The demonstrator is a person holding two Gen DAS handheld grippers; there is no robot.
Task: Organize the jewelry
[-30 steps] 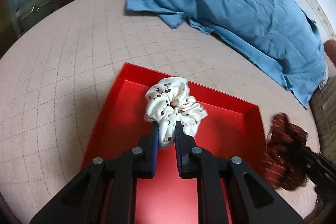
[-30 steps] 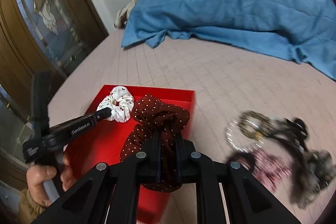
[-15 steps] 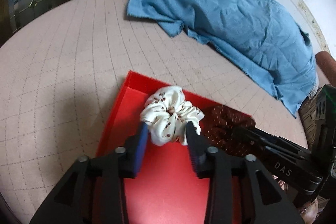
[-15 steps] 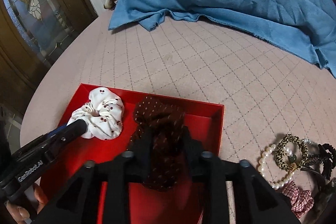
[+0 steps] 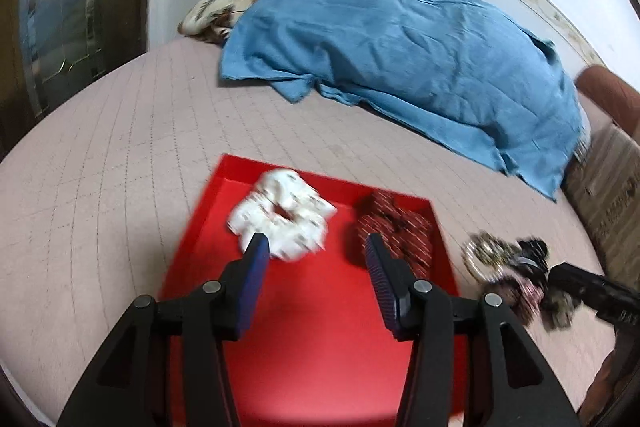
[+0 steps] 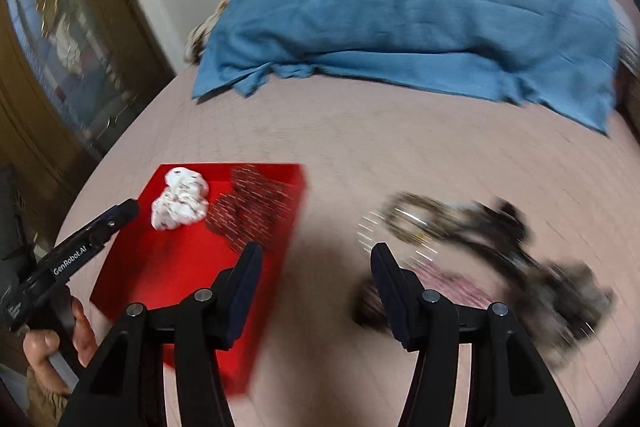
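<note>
The white cherry-print scrunchie (image 5: 282, 215) lies loose in the red tray (image 5: 320, 327), just ahead of the left gripper (image 5: 314, 255) and a little toward its left jaw; the dark red dotted scrunchie (image 5: 394, 227) lies beside it in the same tray, just beyond the right jaw; neither touches a pad, as far as the blur allows; the left jaws stand apart and are opening, with only bare tray floor between them.

The right gripper (image 6: 316, 267) hangs over the pink quilted bed (image 6: 320, 139), its jaws likewise apart and opening, nothing between them; its left jaw overlaps the tray's near edge in the picture, and the remaining jewelry pile (image 6: 480, 247) lies ahead and off beyond its right jaw, smeared by motion: a pearl-like ring, a gold-toned loop, dark clips and a pink checked piece can be half made out; a blue cloth (image 6: 400, 7) lies well beyond.

By my reading, two scrunchies are delivered and this is the release-and-return step; the next move calls for the right jaws to centre over one item of the pile, settle on a single piece rather than the tangle, then close.
</note>
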